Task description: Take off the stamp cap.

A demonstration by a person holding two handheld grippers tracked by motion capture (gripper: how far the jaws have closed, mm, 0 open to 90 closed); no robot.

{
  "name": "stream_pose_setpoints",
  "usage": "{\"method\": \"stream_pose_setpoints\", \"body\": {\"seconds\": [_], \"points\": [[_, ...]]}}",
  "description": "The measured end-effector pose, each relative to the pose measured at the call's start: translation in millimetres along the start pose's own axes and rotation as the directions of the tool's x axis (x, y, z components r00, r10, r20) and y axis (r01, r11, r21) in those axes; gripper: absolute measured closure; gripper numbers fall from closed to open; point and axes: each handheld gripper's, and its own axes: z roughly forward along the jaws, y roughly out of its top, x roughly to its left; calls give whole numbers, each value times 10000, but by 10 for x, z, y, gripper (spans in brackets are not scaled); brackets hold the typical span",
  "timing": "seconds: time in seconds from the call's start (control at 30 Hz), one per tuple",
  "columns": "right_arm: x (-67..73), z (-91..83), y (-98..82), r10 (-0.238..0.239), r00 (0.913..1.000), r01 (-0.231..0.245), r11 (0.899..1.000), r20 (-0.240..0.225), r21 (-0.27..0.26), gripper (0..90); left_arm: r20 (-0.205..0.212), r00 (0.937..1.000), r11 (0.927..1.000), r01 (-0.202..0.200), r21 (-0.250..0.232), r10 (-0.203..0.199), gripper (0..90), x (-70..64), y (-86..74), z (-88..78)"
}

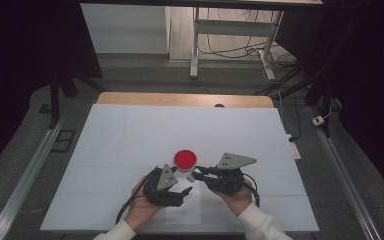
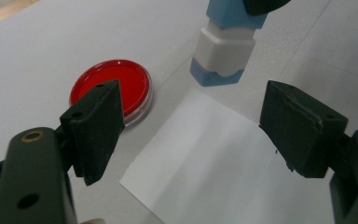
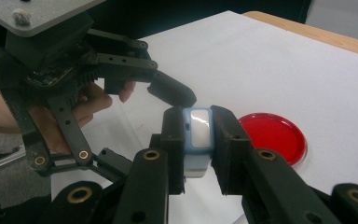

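A round red dish with a clear rim [image 1: 185,159] [image 2: 112,87] [image 3: 273,135] rests on the white table. My right gripper [image 1: 193,175] [image 3: 198,140] is shut on a small blue-and-white block [image 2: 223,52] [image 3: 197,132], holding it just above the table beside the dish. My left gripper [image 1: 184,195] [image 2: 191,107] is open with nothing between its jaws. It points toward the block and hovers over a loose white paper sheet [image 2: 214,158]. The two grippers are close together, tips almost facing.
The table's white cover [image 1: 130,130] stretches far left, right and back, with a wooden edge [image 1: 180,98] at the rear. Beyond the table are a white desk frame [image 1: 230,30] and floor cables. The person's hands [image 1: 142,207] come in at the front edge.
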Motion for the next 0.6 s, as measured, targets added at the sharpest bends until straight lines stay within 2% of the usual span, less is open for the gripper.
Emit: {"method": "stream_pose_setpoints", "body": {"seconds": [0.6], "points": [[1, 20, -21, 183, 9995, -180, 9998, 262, -110, 747, -180, 9998, 9999, -111, -54, 110, 232, -74, 64, 150]]}}
